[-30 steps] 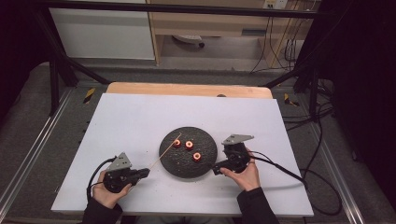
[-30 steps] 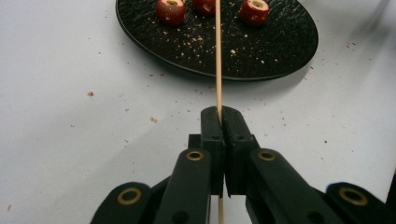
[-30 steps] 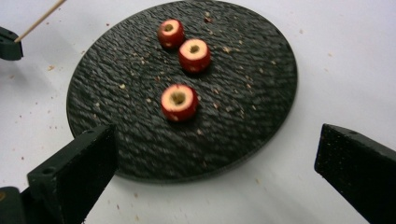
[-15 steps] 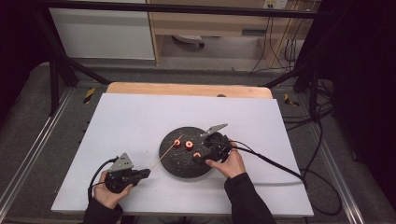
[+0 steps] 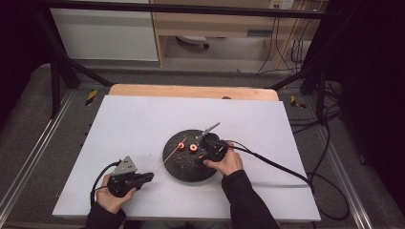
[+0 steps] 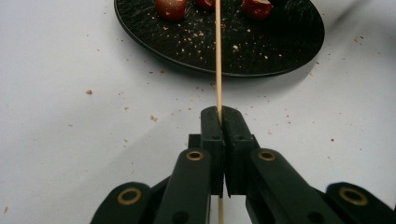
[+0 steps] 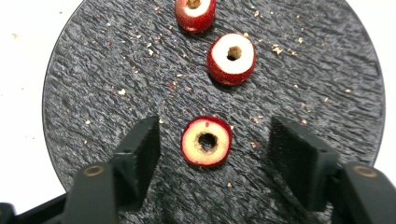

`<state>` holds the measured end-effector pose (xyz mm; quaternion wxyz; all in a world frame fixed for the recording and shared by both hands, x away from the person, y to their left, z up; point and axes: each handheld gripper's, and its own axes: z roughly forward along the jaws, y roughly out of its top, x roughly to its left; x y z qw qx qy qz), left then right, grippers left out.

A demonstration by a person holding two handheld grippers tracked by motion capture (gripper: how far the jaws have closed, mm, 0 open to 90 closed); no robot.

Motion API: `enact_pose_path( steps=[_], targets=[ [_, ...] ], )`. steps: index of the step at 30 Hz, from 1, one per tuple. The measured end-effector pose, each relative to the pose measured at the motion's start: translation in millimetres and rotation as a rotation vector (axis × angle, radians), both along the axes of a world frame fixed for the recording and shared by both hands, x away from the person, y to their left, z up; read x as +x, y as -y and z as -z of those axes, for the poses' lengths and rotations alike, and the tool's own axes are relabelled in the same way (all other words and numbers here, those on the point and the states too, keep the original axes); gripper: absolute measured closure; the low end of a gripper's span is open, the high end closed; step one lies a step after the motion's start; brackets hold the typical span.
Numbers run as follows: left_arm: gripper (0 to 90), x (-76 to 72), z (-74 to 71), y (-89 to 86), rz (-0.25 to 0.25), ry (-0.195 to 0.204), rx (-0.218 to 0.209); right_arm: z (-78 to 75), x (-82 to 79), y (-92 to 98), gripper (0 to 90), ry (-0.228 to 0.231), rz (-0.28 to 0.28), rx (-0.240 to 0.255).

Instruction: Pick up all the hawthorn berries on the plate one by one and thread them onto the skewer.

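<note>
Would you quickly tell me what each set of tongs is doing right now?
Left tongs: shut on the thin wooden skewer.
Right tongs: open, closing around the cored red fruit slice, not touching it.

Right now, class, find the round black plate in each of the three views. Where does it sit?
High view: the black plate lies at the centre of the table.
Left gripper view: it lies along the top edge.
Right gripper view: it covers most of the picture.
Shared landmark: the red cored fruit rings on it.

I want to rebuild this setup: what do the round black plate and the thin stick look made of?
The round black plate looks like slate or slate-look stone: matte, rippled, uneven surface. The thin pale stick looks like bare wood or bamboo: tan, straight, unvarnished.
</note>
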<state>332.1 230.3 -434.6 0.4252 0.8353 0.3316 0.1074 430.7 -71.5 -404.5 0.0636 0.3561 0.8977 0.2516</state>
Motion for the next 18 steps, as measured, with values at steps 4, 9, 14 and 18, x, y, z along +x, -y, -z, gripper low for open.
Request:
enact_pose_path(
  steps=[4,9,14,18],
  targets=[
    [88.0,0.0,-0.2,-0.2,-0.001,0.001,-0.002,1.8,2.0,-0.8,45.3,-0.028,0.015,0.006],
    [87.9,-0.3,0.0,1.1,0.001,0.002,0.002,4.5,3.5,-2.3,51.2,-0.057,0.029,0.014],
    [88.0,0.3,0.5,1.0,0.000,0.003,0.004,5.7,5.0,-2.9,57.0,-0.082,0.048,0.021],
    [87.9,0.0,0.4,1.3,0.000,0.006,0.007,6.8,6.0,-3.2,60.4,-0.093,0.055,0.021]
  ],
)
